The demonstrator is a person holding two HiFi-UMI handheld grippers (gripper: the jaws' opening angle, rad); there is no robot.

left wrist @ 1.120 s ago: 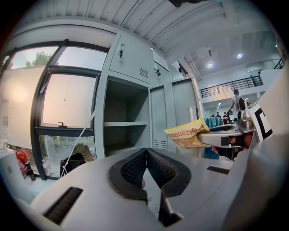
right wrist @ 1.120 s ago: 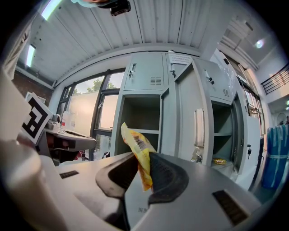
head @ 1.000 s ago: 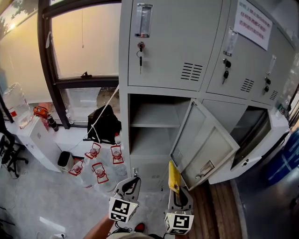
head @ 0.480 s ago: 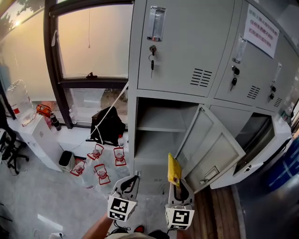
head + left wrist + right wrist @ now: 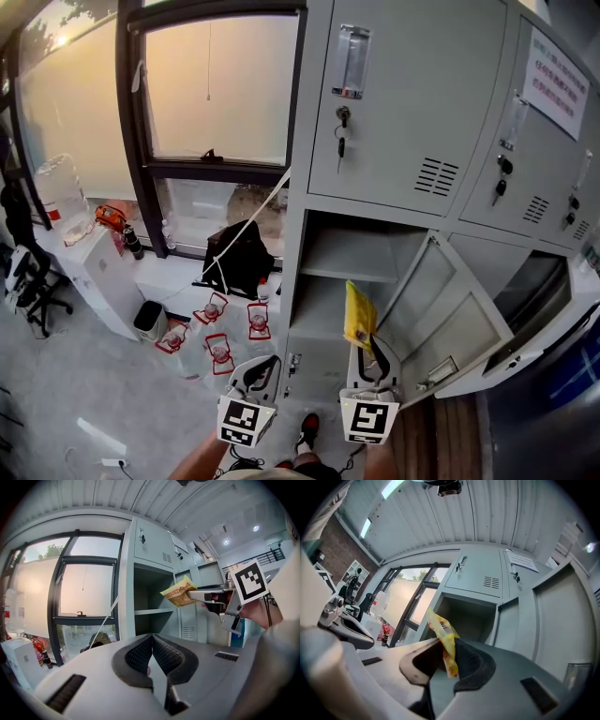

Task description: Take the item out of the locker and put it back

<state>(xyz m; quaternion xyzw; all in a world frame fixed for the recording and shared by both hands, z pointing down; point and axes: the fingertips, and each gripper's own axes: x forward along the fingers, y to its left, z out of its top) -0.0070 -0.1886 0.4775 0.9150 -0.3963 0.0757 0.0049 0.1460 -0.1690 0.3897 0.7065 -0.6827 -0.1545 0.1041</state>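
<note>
From my station I count two grey handheld grippers, the left gripper (image 5: 264,362) and the right gripper (image 5: 368,345). I see one crinkled yellow snack packet (image 5: 359,314), three closed grey metal locker doors (image 5: 403,103), two open grey metal locker doors (image 5: 441,309), four clear plastic water jugs with red handles (image 5: 220,352), one black fabric bag (image 5: 246,258) and one small black bin (image 5: 150,321).

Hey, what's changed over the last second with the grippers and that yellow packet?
The right gripper has lifted the yellow packet from below the open locker compartment up in front of it. Its grip is unchanged; the left gripper stays shut and empty, the door open.
</note>
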